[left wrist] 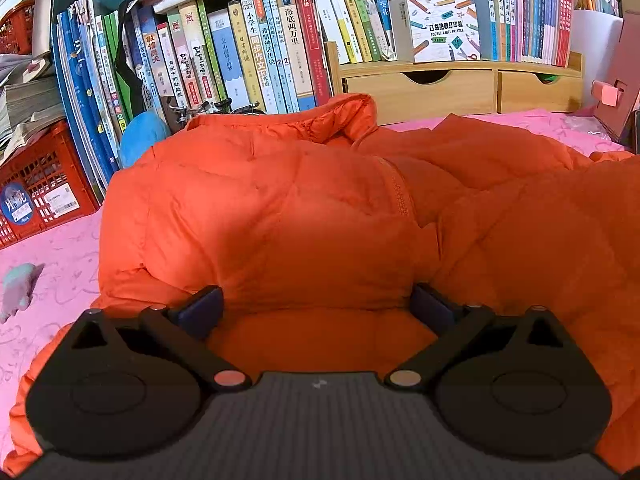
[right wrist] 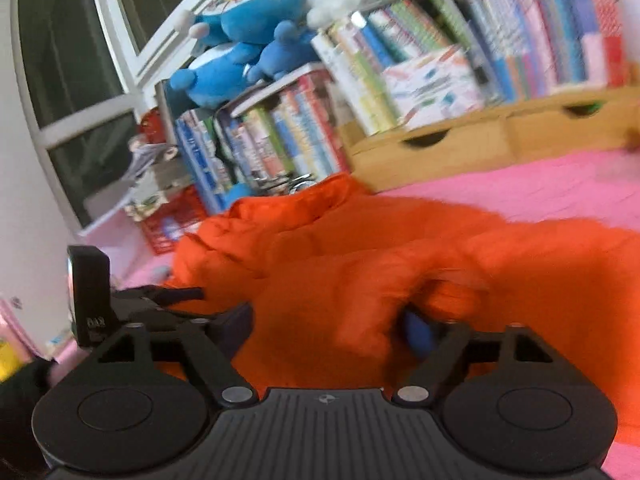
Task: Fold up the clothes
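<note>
Left tool sat spread wide, its two dark fingers flanking a puffy bulge of the orange down jacket, the fabric swelling up between them and pressing against both pads without being pinched. Over on the other side, the right tool was also parted wide, jacket fabric bunched between its fingers; that view was smeared with motion blur, so whether the blue-tipped right finger was actually biting into cloth could not be told. The left tool's body showed at the right view's left edge, just beside the jacket.

The jacket itself lay sprawled across the pink tabletop, collar rumpled up at the far side, zipper line running down the middle, one half mounded high. Behind it ran a row of books, a wooden drawer unit carrying a label printer box, a red crate to the left, and blue plush toys perched on top of the books.
</note>
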A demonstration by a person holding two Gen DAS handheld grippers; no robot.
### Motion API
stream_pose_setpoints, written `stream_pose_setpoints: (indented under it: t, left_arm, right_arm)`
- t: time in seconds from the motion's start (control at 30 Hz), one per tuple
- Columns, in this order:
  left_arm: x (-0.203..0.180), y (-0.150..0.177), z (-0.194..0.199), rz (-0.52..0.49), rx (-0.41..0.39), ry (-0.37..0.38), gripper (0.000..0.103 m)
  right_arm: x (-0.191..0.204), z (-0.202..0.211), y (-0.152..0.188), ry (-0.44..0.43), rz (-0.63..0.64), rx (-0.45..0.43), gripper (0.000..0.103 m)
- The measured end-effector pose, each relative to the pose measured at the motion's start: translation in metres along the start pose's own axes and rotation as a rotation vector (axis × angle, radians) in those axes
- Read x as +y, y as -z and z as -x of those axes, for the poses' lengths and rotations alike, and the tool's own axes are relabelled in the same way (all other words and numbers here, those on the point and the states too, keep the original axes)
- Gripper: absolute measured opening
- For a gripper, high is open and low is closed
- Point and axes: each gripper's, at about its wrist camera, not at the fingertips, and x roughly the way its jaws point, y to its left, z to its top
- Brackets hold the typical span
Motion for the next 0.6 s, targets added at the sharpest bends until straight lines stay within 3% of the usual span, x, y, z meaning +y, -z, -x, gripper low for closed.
stream_pose_setpoints:
  t: [0.13,0.17,0.2,0.3,0.43,0.53,0.6]
  left_arm:
    - [0.001,0.000,0.000,0.008,0.002,0.005,0.102]
    - [0.001,0.000,0.000,0.011,0.003,0.007,0.102]
    - [0.002,0.000,-0.001,0.014,0.004,0.009,0.102]
    - [0.004,0.000,-0.001,0.022,0.007,0.015,0.102]
    - [0.005,0.000,-0.002,0.033,0.009,0.020,0.103]
    - [0.005,-0.001,-0.002,0.035,0.012,0.022,0.103]
    - [0.005,-0.001,-0.002,0.035,0.012,0.022,0.103]
  right_arm:
    - [-0.006,-0.031,-0.008,-0.008,-0.055,0.053,0.079]
    - [-0.007,-0.036,-0.008,-0.007,-0.068,0.064,0.073]
    - [-0.007,-0.038,-0.007,0.000,-0.071,0.074,0.058]
    - [-0.006,-0.033,0.001,-0.025,-0.075,0.101,0.029]
    - [0.002,-0.010,0.018,-0.060,-0.073,0.129,0.018]
    - [0.012,0.011,0.029,-0.014,-0.043,0.125,0.012]
    - [0.013,0.029,0.034,0.064,-0.031,0.100,0.008]
